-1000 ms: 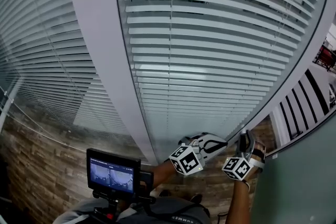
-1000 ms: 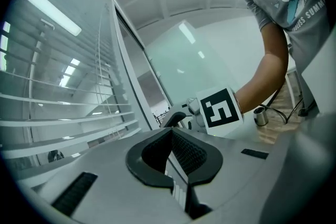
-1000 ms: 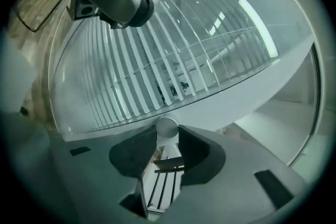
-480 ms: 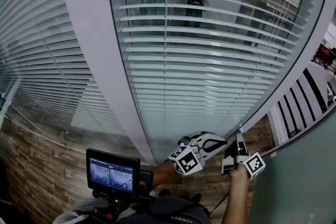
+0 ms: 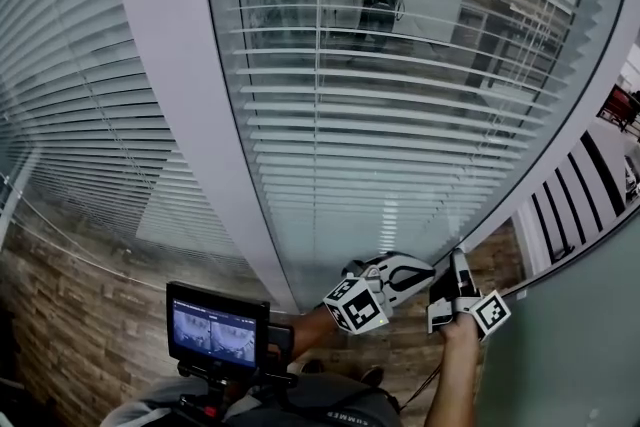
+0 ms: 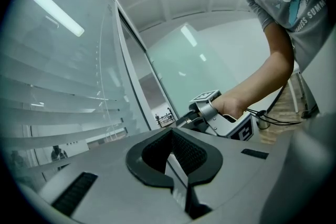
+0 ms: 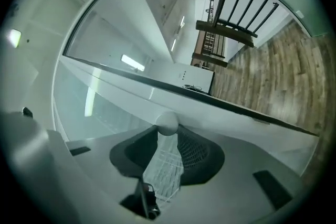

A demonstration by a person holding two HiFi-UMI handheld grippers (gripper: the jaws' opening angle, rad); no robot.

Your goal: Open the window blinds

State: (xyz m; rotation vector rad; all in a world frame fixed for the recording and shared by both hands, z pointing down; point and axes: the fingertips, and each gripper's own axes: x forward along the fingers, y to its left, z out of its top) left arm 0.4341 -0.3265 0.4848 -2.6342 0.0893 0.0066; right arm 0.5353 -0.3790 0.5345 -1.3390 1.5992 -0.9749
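white knob (image 7: 168, 123) pinched in right gripper (image 5: 457, 267); left gripper (image 6: 172, 137) closed, empty, beside blinds (image 5: 400, 115); monitor (image 5: 217, 333) below.

Down on the wood-plank floor (image 5: 70, 335): long brown boards run along the foot of the glass wall (image 5: 110, 245), which stands straight on them. The white post (image 5: 190, 115) comes down to meet the planks as well, and the blinds (image 5: 400, 145) hang behind the glass nearly to floor level. Over in the right gripper view, the same planking stretches away, with a dark railing (image 7: 227, 26) rising beside it.
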